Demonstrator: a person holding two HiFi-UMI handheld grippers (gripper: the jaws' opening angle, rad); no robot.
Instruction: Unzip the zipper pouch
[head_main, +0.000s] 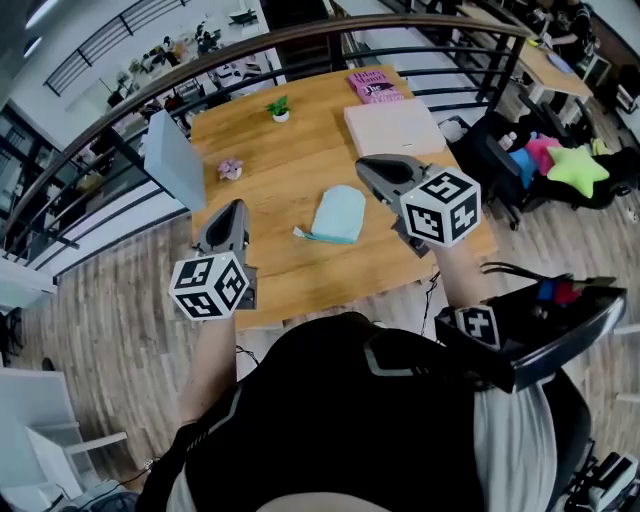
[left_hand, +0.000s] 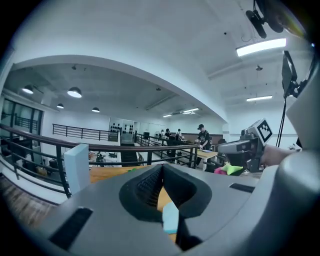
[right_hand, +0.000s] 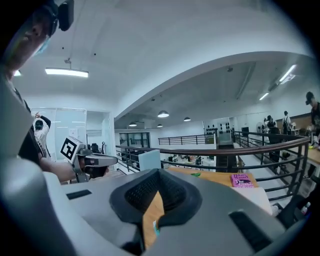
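A light blue zipper pouch (head_main: 340, 213) lies flat on the wooden table (head_main: 290, 270), its zipper end pointing left. Both grippers are held up in the air above the table's near edge, apart from the pouch. My left gripper (head_main: 237, 206) is to the pouch's left, jaws closed with nothing between them. My right gripper (head_main: 363, 166) hangs just right of the pouch, also shut and empty. In the left gripper view a strip of the pouch (left_hand: 170, 217) shows below the closed left gripper (left_hand: 161, 168). The right gripper view shows the table under the shut right gripper (right_hand: 159, 173).
On the table's far side lie a pink book (head_main: 372, 85), a white box (head_main: 393, 125), a small potted plant (head_main: 280, 108) and a small pink object (head_main: 231, 169). A pale panel (head_main: 172, 158) stands at its left edge. A railing (head_main: 300, 40) runs behind; a green star plush (head_main: 577, 168) sits right.
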